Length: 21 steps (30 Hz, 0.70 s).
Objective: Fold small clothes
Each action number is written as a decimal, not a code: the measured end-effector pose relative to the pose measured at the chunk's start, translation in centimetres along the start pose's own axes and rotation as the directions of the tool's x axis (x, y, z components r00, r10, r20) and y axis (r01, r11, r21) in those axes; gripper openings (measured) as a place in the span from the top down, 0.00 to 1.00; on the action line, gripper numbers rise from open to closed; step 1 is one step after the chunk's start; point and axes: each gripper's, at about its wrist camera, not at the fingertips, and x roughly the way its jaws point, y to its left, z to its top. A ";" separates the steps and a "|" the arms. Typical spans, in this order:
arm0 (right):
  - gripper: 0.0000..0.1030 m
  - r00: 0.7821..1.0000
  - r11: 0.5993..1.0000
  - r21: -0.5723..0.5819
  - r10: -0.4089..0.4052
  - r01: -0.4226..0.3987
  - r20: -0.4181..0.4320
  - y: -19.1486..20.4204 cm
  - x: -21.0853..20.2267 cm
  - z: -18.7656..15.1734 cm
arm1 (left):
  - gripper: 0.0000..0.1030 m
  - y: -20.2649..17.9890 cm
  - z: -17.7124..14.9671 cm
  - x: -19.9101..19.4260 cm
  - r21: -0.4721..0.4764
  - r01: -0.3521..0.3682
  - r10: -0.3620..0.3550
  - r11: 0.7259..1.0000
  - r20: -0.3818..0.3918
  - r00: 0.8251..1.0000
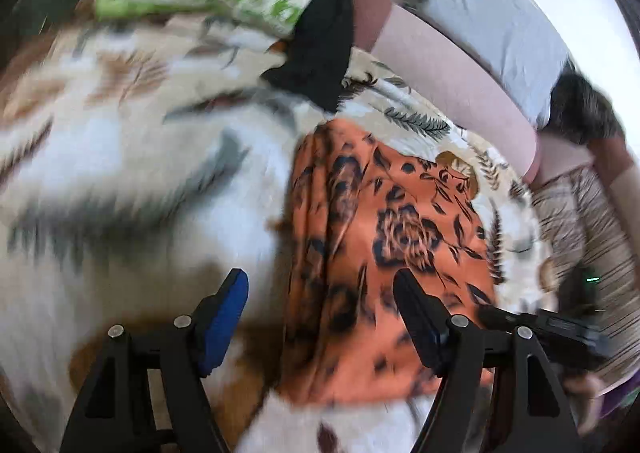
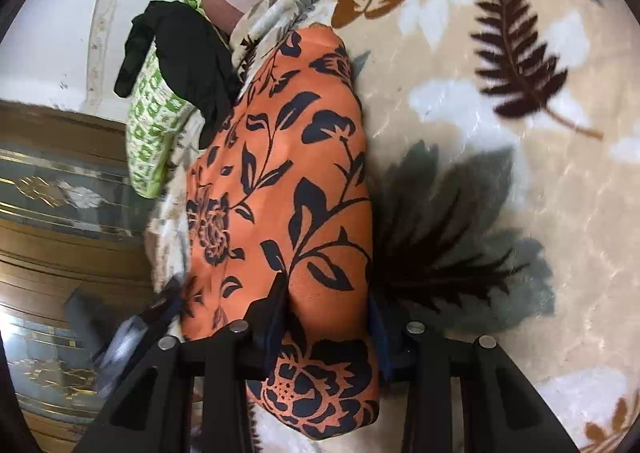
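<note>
Orange floral garment (image 2: 280, 173) lay on our leaf-print blanket (image 2: 500, 193), mid-fold; our right gripper (image 2: 326, 307) clamped its bunched edge, our left gripper (image 1: 320, 317) spread wide, empty. Next we judged carrying that edge across.

Orange garment (image 2: 288, 181) with black floral print lies folded lengthwise, bunched.

Blurred: the cream leaf-printed plush blanket (image 1: 120, 157) on the left side, left wrist view.
Cut off: the orange floral cloth's (image 2: 320, 393) lower end, behind the right gripper (image 2: 328, 317).
</note>
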 end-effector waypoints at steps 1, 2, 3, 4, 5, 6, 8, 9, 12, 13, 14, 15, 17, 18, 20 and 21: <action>0.52 1.000 0.999 0.027 0.018 -0.018 -0.006 -0.5 0.3 0.1 | 0.27 0.7 -0.7 0.2 -0.030 0.024 -0.025 0.999 -0.030 0.999; 0.41 0.999 0.998 0.059 0.035 -0.034 -0.007 -0.7 0.6 0.0 | 0.27 1.4 -1.4 0.8 -0.054 0.040 -0.044 0.998 -0.061 0.997; 0.40 0.998 0.996 0.077 0.055 -0.055 -0.002 -1.7 0.0 -0.6 | 0.28 2.1 -2.1 1.6 -0.073 0.030 -0.037 0.997 -0.094 0.995; 0.40 0.998 0.996 0.074 0.057 -0.057 0.006 -2.1 -0.5 -1.1 | 0.38 2.7 -2.6 2.5 -0.088 0.028 -0.038 0.996 -0.119 0.992; 0.38 0.999 0.996 0.068 0.053 -0.054 0.005 -2.0 -0.6 -1.4 | 0.43 3.1 -2.8 2.7 -0.084 0.029 -0.038 0.996 -0.105 0.994; 0.36 0.999 0.997 0.058 0.049 -0.049 -0.001 -2.0 -0.7 -1.6 | 0.59 3.2 -2.8 2.7 -0.089 0.039 -0.048 0.995 -0.104 0.993; 0.36 0.999 0.999 0.026 0.032 -0.032 -0.016 -2.0 -0.8 -1.8 | 0.81 3.4 -2.7 2.8 -0.159 0.127 -0.149 0.979 -0.133 0.980; 0.36 1.000 1.000 0.016 0.026 -0.025 -0.018 -1.7 -0.7 -1.9 | 0.80 2.9 -2.8 2.6 -0.125 0.104 -0.119 0.987 -0.126 0.985; 0.35 0.999 0.998 0.041 0.043 -0.042 -0.028 -2.4 -0.3 -1.6 | 0.67 2.1 -3.4 2.9 -0.055 0.054 -0.061 0.997 -0.122 0.991; 0.35 0.998 0.998 0.047 0.050 -0.048 -0.032 -2.7 -0.3 -1.5 | 0.64 2.1 -3.3 2.8 -0.059 0.041 -0.048 0.997 -0.121 0.992; 0.34 0.998 0.998 0.045 0.051 -0.049 -0.036 -2.7 -0.3 -1.4 | 0.62 1.9 -3.0 2.6 -0.062 0.044 -0.052 0.997 -0.129 0.990; 0.34 0.998 0.998 0.037 0.049 -0.047 -0.041 -2.5 -0.3 -1.3 | 0.60 1.7 -2.6 2.0 -0.055 0.037 -0.044 0.998 -0.124 0.991; 0.33 0.999 0.999 0.005 0.034 -0.034 -0.039 -2.1 -0.7 -1.0 | 0.57 0.3 -1.1 0.7 0.019 0.038 -0.036 0.999 -0.068 0.997; 0.33 0.999 1.000 -0.010 0.028 -0.029 -0.026 -1.7 -0.9 -0.7 | 0.46 -0.2 -0.2 0.5 0.054 0.037 -0.035 0.998 -0.047 0.998; 0.33 0.999 0.999 -0.033 0.040 -0.040 0.009 -1.2 -1.5 0.2 | 0.33 -1.2 2.0 1.3 0.107 0.029 -0.027 0.994 -0.026 0.999; 0.33 0.999 0.998 -0.037 0.048 -0.047 0.017 -1.0 -1.7 0.6 | 0.33 -1.1 3.0 2.1 0.112 0.040 -0.036 0.993 -0.035 0.999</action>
